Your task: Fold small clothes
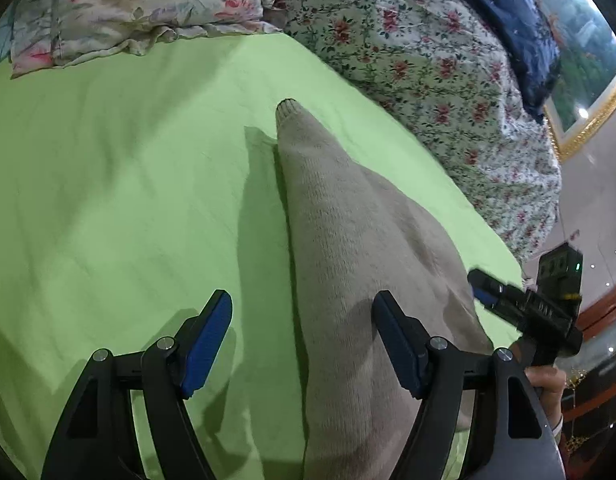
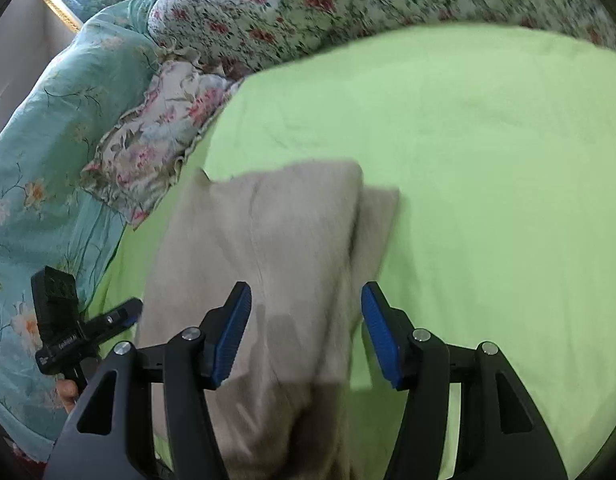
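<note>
Beige knit garment (image 1: 360,264) lying on green bed sheet (image 1: 127,184), sleeve end pointing toward floral pillow (image 1: 139,4); left tool (image 1: 303,342) hovering released, nothing gripped, garment's left edge running between blue pads; right tool (image 2: 305,338) hanging over same garment (image 2: 275,240), jaws parted, pads pressing nothing, cloth lying below gap; floral quilt (image 2: 308,4) bunching at sheet's far edge.
</note>
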The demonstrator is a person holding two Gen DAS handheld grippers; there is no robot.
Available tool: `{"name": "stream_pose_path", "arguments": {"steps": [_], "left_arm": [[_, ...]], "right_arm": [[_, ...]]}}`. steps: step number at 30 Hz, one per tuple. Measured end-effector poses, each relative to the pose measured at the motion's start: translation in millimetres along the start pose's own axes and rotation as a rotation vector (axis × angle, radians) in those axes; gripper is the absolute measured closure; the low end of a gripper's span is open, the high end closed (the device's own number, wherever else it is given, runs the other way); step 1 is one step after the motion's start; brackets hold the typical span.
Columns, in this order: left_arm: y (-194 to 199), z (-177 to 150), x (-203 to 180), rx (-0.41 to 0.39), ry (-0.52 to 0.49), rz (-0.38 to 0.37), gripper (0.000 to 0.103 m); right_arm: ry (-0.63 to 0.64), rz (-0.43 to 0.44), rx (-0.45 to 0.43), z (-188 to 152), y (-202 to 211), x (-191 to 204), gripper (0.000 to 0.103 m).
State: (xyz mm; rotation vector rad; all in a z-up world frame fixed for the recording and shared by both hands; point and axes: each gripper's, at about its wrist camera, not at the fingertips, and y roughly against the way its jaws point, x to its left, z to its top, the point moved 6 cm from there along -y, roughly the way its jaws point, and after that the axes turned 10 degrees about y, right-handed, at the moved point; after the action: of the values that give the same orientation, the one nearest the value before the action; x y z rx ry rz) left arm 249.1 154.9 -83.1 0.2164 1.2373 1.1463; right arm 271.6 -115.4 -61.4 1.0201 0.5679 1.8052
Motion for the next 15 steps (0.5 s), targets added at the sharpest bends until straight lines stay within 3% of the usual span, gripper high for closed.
{"name": "stream_pose_path", "arguments": {"steps": [3,4,5,7,10,11,13,15], "left_arm": [[-5.1,0.3,-9.2,-0.005,-0.026,0.034,0.03],[-6.4,0.2,-9.9,-0.002,-0.031,0.042,0.03],[-9.8,1.0,-13.8,0.002,-0.033,0.048,0.03],[-11.5,1.1,-18.9,0.013,-0.048,0.062,0.031],[-13.3,0.1,-27.8,-0.006,-0.109,0.108,0.032],[-16.4,-0.8,-28.6,-0.006,-0.128,0.127,0.031],[-24.8,-3.6,-27.7,0.016,-0.137,0.145,0.031],[-31.4,-6.6,-26.5,0.027,-0.135,0.162,0.031]], "right_arm": [[-0.03,-0.014,-0.009,18.6,-18.7,-6.7,0.045],[-0.041,-0.012,-0.009,22.7,-23.5,-8.7,0.051],[-0.05,0.004,-0.002,27.0,-29.9,-10.7,0.071],[-0.052,0.0,-0.009,31.2,-27.4,-10.5,0.094],[-0.046,0.055,-0.179,36.6,10.9,-6.0,0.095],[-0.047,0.04,-0.195,33.7,17.0,-9.1,0.095],[-0.08,0.006,-0.163,22.8,12.5,-23.6,0.095],[-0.125,0.005,-0.074,7.4,-11.3,-40.7,0.095]]}}
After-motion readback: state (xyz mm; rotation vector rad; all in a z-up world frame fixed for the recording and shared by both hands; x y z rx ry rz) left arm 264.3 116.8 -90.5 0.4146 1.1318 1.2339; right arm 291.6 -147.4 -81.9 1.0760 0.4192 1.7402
